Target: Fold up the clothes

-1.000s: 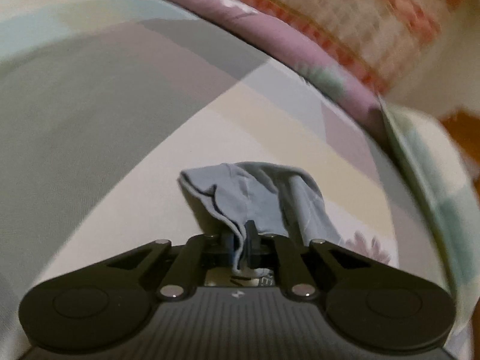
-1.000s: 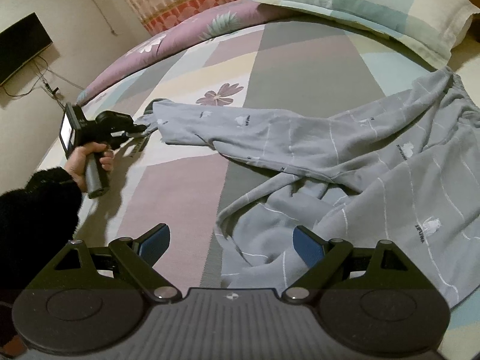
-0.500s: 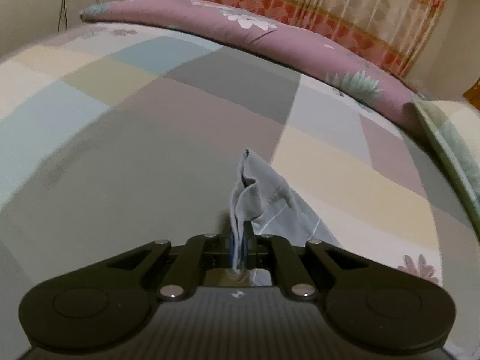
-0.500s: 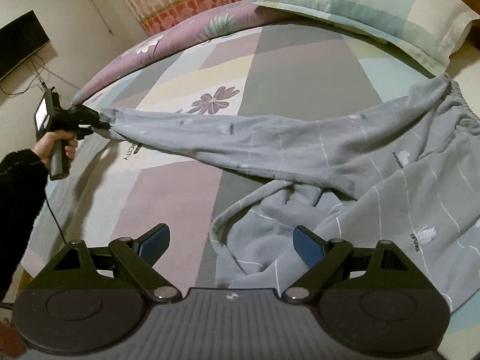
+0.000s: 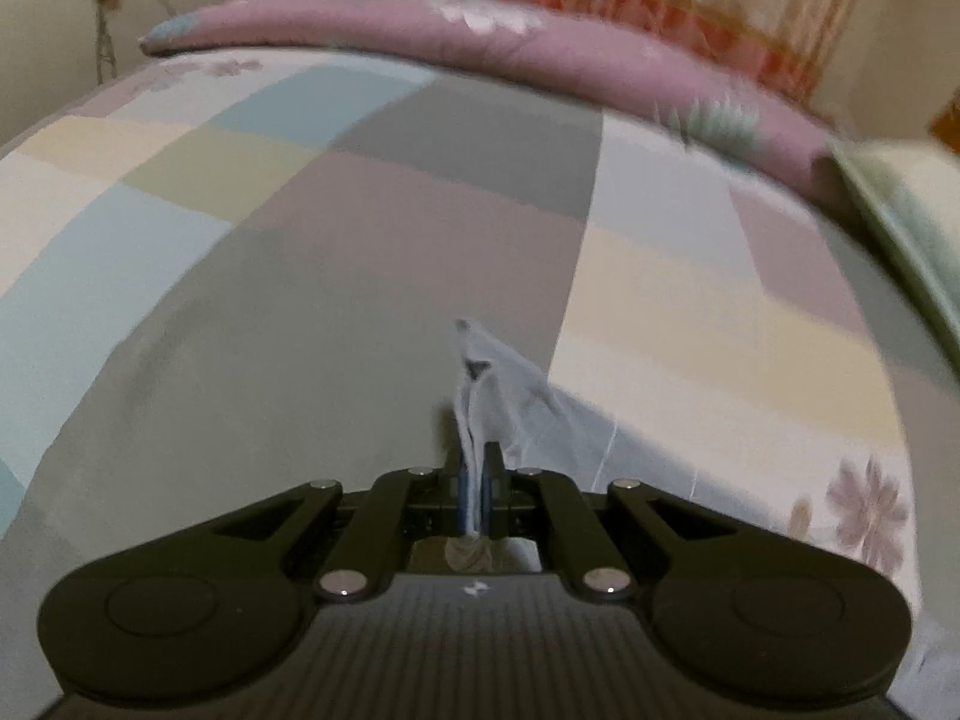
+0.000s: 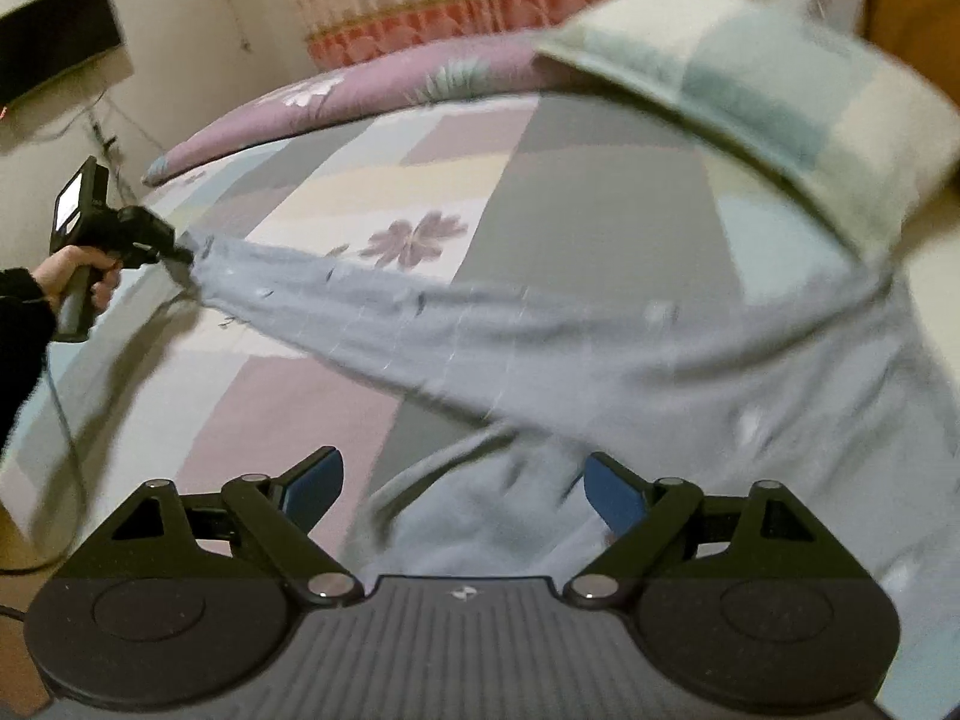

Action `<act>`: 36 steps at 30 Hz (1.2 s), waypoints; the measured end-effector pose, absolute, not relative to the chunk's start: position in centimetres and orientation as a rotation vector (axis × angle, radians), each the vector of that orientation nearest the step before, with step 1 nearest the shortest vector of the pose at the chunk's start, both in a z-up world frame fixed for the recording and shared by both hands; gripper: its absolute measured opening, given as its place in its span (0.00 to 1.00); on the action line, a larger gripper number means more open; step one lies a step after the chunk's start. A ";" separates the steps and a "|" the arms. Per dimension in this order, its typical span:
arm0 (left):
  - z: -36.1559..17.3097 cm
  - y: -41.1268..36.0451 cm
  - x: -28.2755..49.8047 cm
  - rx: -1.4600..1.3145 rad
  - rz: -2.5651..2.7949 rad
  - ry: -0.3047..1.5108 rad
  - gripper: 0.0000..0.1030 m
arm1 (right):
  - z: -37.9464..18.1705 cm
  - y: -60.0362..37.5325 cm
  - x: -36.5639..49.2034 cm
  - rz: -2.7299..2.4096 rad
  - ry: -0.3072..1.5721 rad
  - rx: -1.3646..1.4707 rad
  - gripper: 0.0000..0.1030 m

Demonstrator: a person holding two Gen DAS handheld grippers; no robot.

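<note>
One leg of the trousers (image 6: 540, 348) on the bed (image 6: 600, 192) is now pulled straighter than a second ago, its cuff pinched in the left gripper (image 5: 477, 480); right gripper (image 6: 462, 489) hangs wide over the bunched part, so folding seems unfinished.

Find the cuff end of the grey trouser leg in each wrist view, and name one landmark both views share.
Left wrist view: cuff end at bottom centre, pinched in the shut left gripper.
Right wrist view: cuff end at far left, at the left gripper's tip.
Shared landmark: the pink floral quilt along the bed's far edge.
</note>
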State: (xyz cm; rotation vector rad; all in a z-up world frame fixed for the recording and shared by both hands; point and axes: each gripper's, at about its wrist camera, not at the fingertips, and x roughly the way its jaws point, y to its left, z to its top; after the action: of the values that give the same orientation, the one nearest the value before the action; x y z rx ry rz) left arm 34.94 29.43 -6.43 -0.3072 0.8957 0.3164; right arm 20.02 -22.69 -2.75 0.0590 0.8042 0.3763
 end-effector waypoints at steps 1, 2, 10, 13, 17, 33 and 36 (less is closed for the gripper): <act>-6.9 29.4 34.7 -0.302 0.300 0.930 0.05 | -2.6 -23.2 20.8 0.369 0.794 0.033 0.83; -7.2 29.3 34.4 -0.287 0.283 0.955 0.09 | -2.5 -23.9 21.8 0.361 0.795 0.005 0.79; -5.9 26.7 31.2 -0.109 0.195 1.059 0.29 | -4.0 -27.4 29.2 0.353 0.860 -0.113 0.41; -4.5 23.2 30.3 -0.020 0.106 1.046 0.32 | -4.6 -27.8 31.5 0.349 0.860 -0.141 0.28; -3.4 16.6 30.7 0.057 -0.075 1.004 0.41 | -5.6 -27.4 34.7 0.350 0.862 -0.210 0.26; -8.3 -1.7 33.3 0.177 -0.493 0.939 0.43 | -7.3 -27.0 35.4 0.514 0.879 -0.362 0.19; -9.2 -1.2 31.9 0.157 -0.485 0.930 0.45 | -7.4 -26.9 34.8 0.553 0.872 -0.405 0.19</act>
State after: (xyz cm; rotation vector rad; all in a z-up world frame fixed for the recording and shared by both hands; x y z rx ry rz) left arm 31.87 -1.22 -9.25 0.1566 0.9301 -0.4848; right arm 34.85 -26.95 -7.40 -0.4047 0.8719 0.5535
